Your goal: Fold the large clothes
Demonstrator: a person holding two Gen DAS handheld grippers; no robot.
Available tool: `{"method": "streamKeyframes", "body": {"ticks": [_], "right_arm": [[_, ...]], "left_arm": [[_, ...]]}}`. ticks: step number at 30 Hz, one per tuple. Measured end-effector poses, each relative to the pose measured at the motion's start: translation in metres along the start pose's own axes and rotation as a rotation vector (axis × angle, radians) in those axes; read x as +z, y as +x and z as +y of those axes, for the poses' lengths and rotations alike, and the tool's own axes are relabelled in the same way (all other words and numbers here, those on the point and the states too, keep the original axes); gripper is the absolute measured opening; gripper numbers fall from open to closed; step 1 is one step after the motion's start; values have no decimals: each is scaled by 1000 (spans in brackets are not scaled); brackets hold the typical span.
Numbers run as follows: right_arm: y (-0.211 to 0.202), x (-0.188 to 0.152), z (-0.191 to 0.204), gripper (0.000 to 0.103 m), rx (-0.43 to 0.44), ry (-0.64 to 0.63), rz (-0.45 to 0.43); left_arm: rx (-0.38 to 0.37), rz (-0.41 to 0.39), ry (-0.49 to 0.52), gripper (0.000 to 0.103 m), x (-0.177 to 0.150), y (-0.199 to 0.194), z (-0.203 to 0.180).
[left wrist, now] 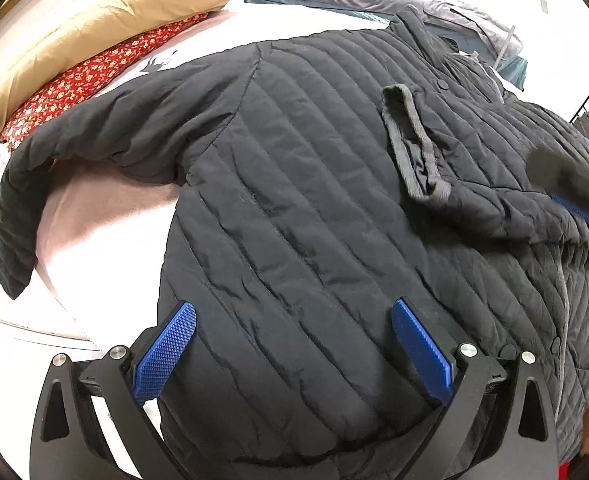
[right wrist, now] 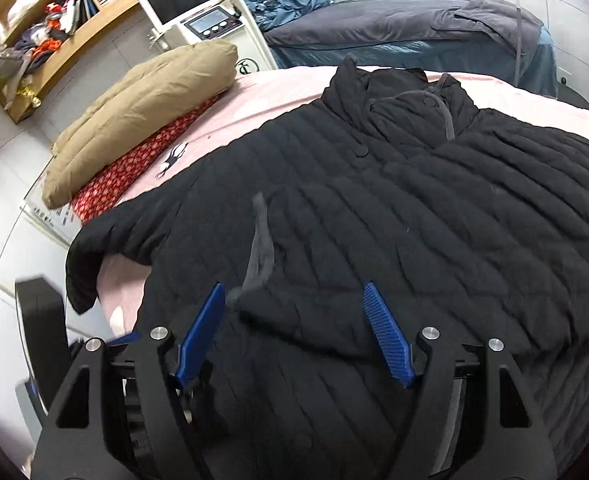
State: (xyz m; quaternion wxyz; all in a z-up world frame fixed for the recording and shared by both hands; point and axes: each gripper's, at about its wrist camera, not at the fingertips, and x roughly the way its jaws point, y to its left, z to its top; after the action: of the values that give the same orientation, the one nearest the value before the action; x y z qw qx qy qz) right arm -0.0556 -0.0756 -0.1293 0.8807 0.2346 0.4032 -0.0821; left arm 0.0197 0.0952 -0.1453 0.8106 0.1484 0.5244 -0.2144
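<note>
A black quilted jacket point(left wrist: 294, 184) lies spread front-up on a pink bed sheet point(left wrist: 94, 216). Its right sleeve is folded across the chest, with the grey cuff point(left wrist: 414, 140) on top; the other sleeve point(left wrist: 22, 200) stretches out to the left. My left gripper point(left wrist: 294, 320) is open and empty above the jacket's lower hem. My right gripper point(right wrist: 294, 300) is open, its fingers on either side of the folded sleeve's end point(right wrist: 294, 312) and grey cuff point(right wrist: 260, 248). In the left wrist view the right gripper point(left wrist: 574, 184) shows blurred at the right edge.
A tan pillow point(right wrist: 142, 120) lies on a red floral cloth point(right wrist: 134, 168) at the bed's left. A grey blanket on a blue bed point(right wrist: 414, 32) is behind. Wooden shelves point(right wrist: 54, 12) and a white machine with a screen point(right wrist: 190, 4) stand at the back left.
</note>
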Motion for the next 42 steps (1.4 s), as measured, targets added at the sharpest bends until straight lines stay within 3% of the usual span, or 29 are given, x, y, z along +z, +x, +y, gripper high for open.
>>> {"method": "streamKeyframes", "body": {"ticks": [3, 9, 12, 14, 18, 21, 23, 27, 36, 42], "right_arm": [[-13, -1, -4, 72, -20, -26, -23], [-47, 15, -43, 72, -211, -16, -121], [-59, 29, -69, 74, -423, -28, -162], [-58, 33, -93, 76, -542, -7, -136], [-48, 26, -135, 76, -526, 101, -45], [-35, 14, -147, 78, -519, 96, 16], [-27, 7, -149, 80, -524, 77, 32], [-15, 1, -153, 82, -535, 77, 46], [8, -3, -149, 83, -600, 19, 70], [4, -7, -147, 84, -604, 23, 52]], "left_arm": [[-5, -20, -2, 96, 3, -6, -5], [-37, -116, 27, 96, 23, -25, -22], [-62, -143, 76, 96, 39, -28, -44], [-84, -138, 121, 97, 46, -25, -61], [-117, -108, 188, 97, 52, -10, -96], [-123, -37, 204, 97, 54, 13, -113], [-117, 20, 192, 98, 53, 28, -115], [-174, 76, 143, 98, 56, 44, -106], [-102, 20, 201, 98, 49, 51, -122], [-112, 27, 212, 98, 49, 51, -124]]}}
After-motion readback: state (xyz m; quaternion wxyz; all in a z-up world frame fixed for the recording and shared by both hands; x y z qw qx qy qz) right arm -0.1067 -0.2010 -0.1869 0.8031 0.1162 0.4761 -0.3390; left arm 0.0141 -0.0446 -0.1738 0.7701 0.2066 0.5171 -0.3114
